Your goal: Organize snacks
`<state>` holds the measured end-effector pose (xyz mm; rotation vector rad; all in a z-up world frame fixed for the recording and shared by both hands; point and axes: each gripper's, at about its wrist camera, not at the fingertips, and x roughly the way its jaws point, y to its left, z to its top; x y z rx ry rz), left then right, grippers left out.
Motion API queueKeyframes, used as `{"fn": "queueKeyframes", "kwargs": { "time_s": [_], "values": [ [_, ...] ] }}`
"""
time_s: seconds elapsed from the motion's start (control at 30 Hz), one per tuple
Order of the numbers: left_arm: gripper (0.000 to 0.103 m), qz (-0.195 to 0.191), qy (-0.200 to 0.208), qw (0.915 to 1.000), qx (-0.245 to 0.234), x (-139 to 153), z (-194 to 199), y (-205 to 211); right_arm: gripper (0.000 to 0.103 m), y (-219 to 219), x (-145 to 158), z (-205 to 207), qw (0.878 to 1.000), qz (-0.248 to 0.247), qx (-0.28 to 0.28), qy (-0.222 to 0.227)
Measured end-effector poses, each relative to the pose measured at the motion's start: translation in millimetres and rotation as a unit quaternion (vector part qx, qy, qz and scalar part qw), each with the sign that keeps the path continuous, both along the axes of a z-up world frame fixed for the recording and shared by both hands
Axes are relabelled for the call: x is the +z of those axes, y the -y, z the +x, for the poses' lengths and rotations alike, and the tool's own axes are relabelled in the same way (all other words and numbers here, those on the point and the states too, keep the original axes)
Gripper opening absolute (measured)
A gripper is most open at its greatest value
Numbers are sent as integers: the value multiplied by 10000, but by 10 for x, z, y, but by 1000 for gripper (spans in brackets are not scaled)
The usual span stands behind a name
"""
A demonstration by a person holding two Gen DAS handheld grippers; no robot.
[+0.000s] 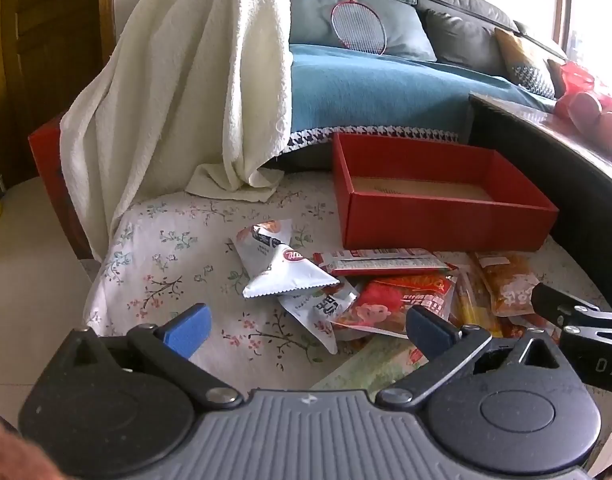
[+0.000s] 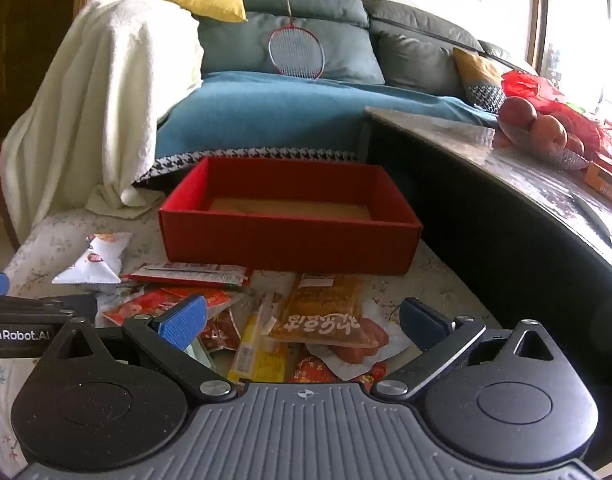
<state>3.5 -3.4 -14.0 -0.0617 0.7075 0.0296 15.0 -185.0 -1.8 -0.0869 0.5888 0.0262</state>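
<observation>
A pile of snack packets lies on the floral cloth in front of an empty red box (image 1: 446, 222), also in the right wrist view (image 2: 290, 236). White triangular packets (image 1: 288, 274) lie at the pile's left, a flat red packet (image 1: 382, 264) near the box, a red cartoon packet (image 1: 390, 304) and an orange packet (image 1: 510, 284) to the right. My left gripper (image 1: 306, 328) is open and empty above the white packets. My right gripper (image 2: 302, 320) is open and empty above an orange packet (image 2: 326, 312), a yellow stick (image 2: 254, 344) and a sausage packet (image 2: 358, 348).
A white towel (image 1: 178, 92) hangs over a chair at the back left. A blue-covered sofa (image 1: 378, 88) with a badminton racket (image 1: 358, 26) stands behind. A dark table (image 2: 506, 208) with a fruit bowl (image 2: 542, 132) borders the right side.
</observation>
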Motion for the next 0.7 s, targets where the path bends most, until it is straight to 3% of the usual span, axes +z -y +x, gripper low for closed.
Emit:
{"fn": "queueKeyframes", "kwargs": {
  "time_s": [0.7],
  "values": [
    [99,17,-126,9999,23,-38,27,-10,103,-11,-82,75,9997,46,46,-252]
  ]
}}
